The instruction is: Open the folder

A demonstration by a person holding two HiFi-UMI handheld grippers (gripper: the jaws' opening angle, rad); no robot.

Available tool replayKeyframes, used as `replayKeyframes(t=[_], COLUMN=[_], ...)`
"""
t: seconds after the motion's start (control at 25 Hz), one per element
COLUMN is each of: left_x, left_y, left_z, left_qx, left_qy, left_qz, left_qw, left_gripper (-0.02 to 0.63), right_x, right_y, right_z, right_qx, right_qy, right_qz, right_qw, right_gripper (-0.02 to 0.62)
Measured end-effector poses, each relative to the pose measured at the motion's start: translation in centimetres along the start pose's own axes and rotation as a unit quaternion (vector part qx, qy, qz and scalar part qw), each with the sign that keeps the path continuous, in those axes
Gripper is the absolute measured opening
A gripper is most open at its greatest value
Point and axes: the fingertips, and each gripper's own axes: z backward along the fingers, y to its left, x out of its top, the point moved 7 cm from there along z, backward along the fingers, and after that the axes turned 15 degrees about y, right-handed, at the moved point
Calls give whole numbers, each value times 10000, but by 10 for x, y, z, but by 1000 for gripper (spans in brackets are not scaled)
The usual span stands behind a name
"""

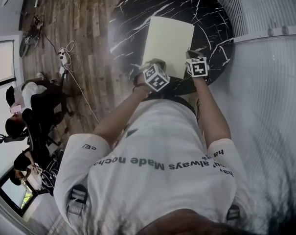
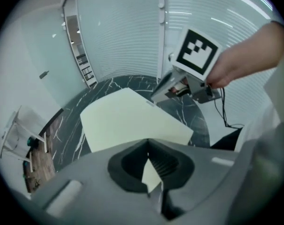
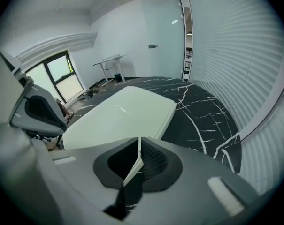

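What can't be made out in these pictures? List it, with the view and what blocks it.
- Head view: the folder's near edge, hidden under the left gripper and right gripper.
- Both gripper views: whether each pinches only the cover or the whole folder; the gripper's own body hides the edge.
- All views: the folder's contents, under its cover.

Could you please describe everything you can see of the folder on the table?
The folder is a thin, pale yellow-green rectangle, seemingly card or plastic, lying on the black marbled table and apparently closed. Its near edge is pinched near both corners: the left gripper and the right gripper are each shut on it.
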Motion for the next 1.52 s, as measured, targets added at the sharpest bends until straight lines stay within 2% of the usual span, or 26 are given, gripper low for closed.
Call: replayKeyframes(t=[0.16, 0.32, 0.64, 0.76, 1.0, 1.28, 1.44, 1.52], left_x=[12, 19, 26, 30, 30, 33, 38, 39], left_y=[24, 45, 67, 70, 69, 60, 46, 38], left_z=[34, 72, 138, 167, 230, 289, 322, 333], left_qx=[41, 219, 408, 284, 256, 210, 252, 214], left_qy=[-611, -1250, -2306, -2737, -3451, -4079, -4524, -4680], left_qz=[453, 804, 1277, 1438, 1430, 1354, 1231, 1165], left_qw=[9971, 9887, 9638, 9506, 9272, 9027, 8829, 8757], left_gripper=[3, 3, 3, 3, 3, 3, 3, 3], right_x=[17, 36, 64, 75, 83, 84, 82, 80], right_y=[7, 21, 47, 59, 89, 120, 132, 137], right_z=[39, 85, 177, 213, 278, 335, 359, 368], right_qx=[-78, -76, -157, -169, -218, -263, -243, -218], right_qy=[-469, -952, -1900, -2282, -2849, -3288, -3499, -3564], right_qz=[98, 251, 558, 642, 730, 1110, 1347, 1362], right_qw=[9988, 9951, 9801, 9713, 9555, 9375, 9268, 9241], right_gripper=[18, 17, 17, 18, 14, 14, 14, 12])
